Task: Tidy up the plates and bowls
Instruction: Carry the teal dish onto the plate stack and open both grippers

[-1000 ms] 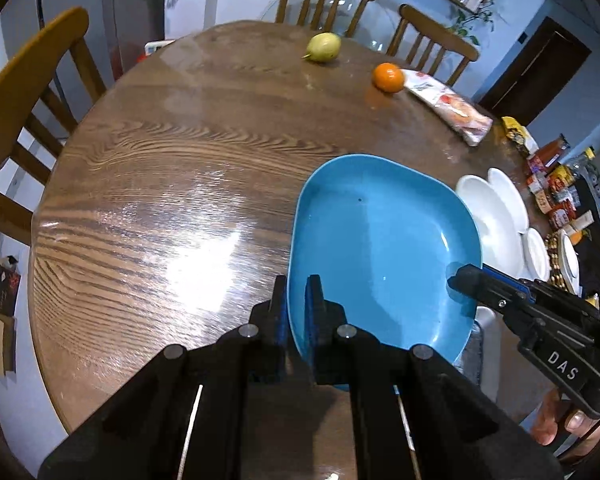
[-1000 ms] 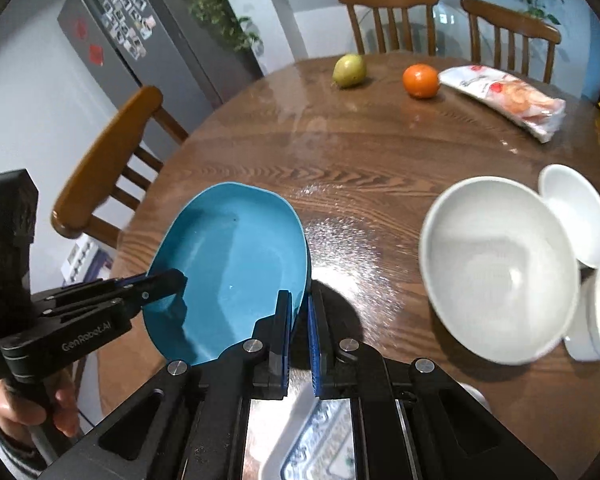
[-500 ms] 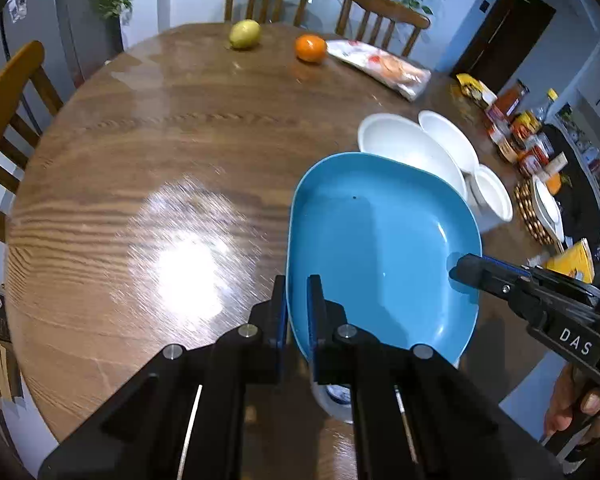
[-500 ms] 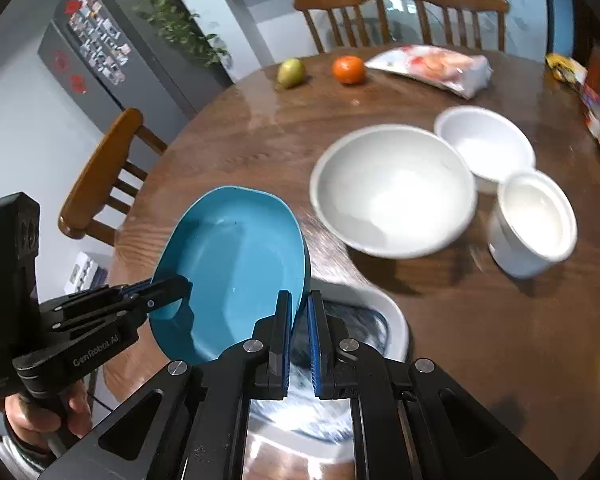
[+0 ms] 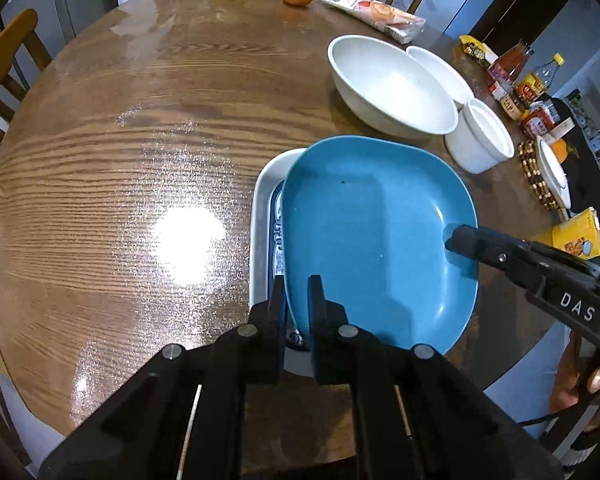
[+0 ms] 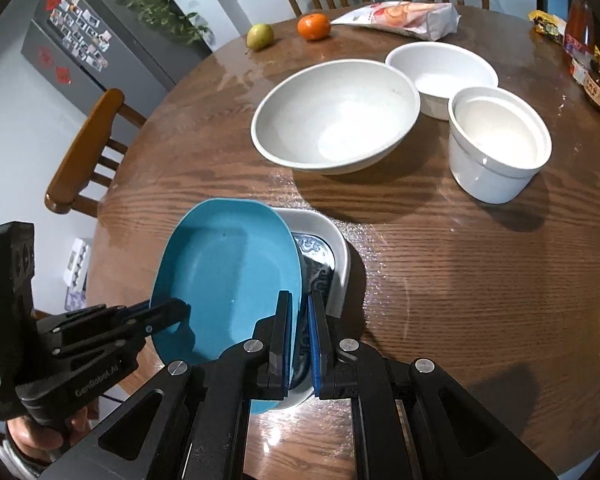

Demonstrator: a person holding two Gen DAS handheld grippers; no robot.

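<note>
We hold the blue plate (image 5: 376,240) by opposite rims, left gripper (image 5: 297,312) and right gripper (image 6: 299,332) clamped narrow; rigid, glossy, breakable, it slips easily

The round table (image 5: 132,152) is grained wood under a glossy, light-catching finish. On it, the blue plate (image 5: 372,232) looks smooth and satin; the large white bowl (image 6: 332,120) beyond it is glazed ceramic. Both grippers are matt black plastic.

Wooden chairs (image 6: 86,152) ring the round wooden table (image 5: 140,140), a grey magnet-dotted fridge (image 6: 84,44) against the pale wall.
</note>
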